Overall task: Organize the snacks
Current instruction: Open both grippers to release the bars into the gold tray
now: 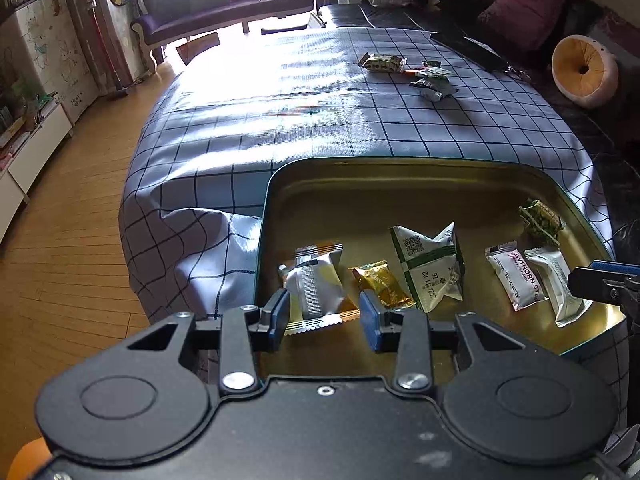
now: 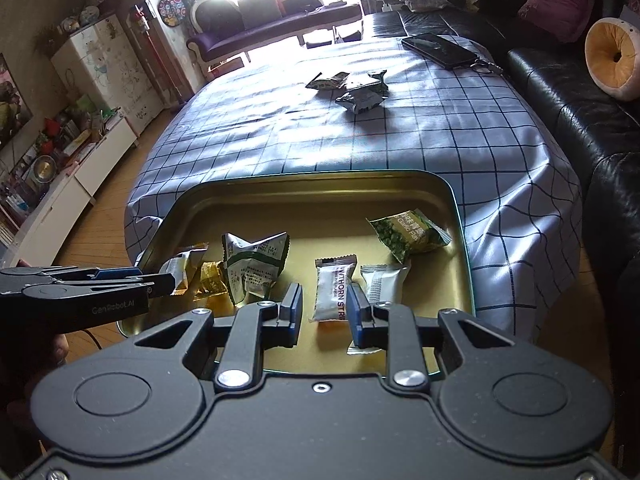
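Hawthorn packet lengthwise toward claw

checked table, gold tin, loose snacks, phone

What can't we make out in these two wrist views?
- Hawthorn packet: the name is cut short in both views, where the wrapper curves away.
- Far snack pile: too small to count or read.
- Tin: its near rim is behind the left gripper body.
- Silver packet: its lower end is behind the right gripper finger.
- Windows: blown out in both views.
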Tool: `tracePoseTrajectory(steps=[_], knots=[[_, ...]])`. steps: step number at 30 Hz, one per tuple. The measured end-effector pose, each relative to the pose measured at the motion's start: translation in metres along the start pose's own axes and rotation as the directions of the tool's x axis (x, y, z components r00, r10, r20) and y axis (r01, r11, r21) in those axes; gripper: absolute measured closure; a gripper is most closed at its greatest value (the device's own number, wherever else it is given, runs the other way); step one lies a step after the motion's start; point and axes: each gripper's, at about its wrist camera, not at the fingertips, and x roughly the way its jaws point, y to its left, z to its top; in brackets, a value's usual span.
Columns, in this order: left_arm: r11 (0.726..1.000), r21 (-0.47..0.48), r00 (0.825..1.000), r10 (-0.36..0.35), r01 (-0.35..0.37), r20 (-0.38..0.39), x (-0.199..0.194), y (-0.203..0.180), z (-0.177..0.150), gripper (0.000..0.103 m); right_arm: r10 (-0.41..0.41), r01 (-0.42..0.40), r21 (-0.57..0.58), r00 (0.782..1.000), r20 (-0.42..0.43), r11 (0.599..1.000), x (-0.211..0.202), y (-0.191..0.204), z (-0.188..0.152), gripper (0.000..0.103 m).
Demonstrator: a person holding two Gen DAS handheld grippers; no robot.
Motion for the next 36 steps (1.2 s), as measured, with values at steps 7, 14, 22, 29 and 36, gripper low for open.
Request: tracePoseTrajectory(steps=[7,14,22,29,36], knots=[[0.999,0.031,1.000,0.023,-0.023,0.021,0.002,-0.004,-0.002,0.064,-0.029,0.028,-0.025,0.999,-0.022,0.999,0.008,0.004,0.001,0.067],[0.999,0.040,0.998,0.030,-0.033,0.054,0.003,-0.007,-0.002,0.061,-0.043,0.042,-0.036,0.998,-0.035,0.998,0.016,0.004,0.002,0.067],[1.000,0.022,0.995,0.011,-0.013,0.095,0.001,-0.004,0.006,0.053,-0.042,0.042,-0.010,0.999,-0.007,0.999,0.023,0.002,0.006,0.067],[0.997,0.025,0.991,0.070,-0.073,0.117,0.002,-0.007,0.015,0.048,-0.053,0.054,0.004,0.998,-0.032,0.999,0.034,-0.002,0.012,0.067],[0.998,0.004,0.992,0.055,-0.056,0.113,0.010,-0.003,0.025,0.048,-0.045,0.046,0.011,0.998,-0.044,0.999,0.043,-0.005,0.021,0.067]])
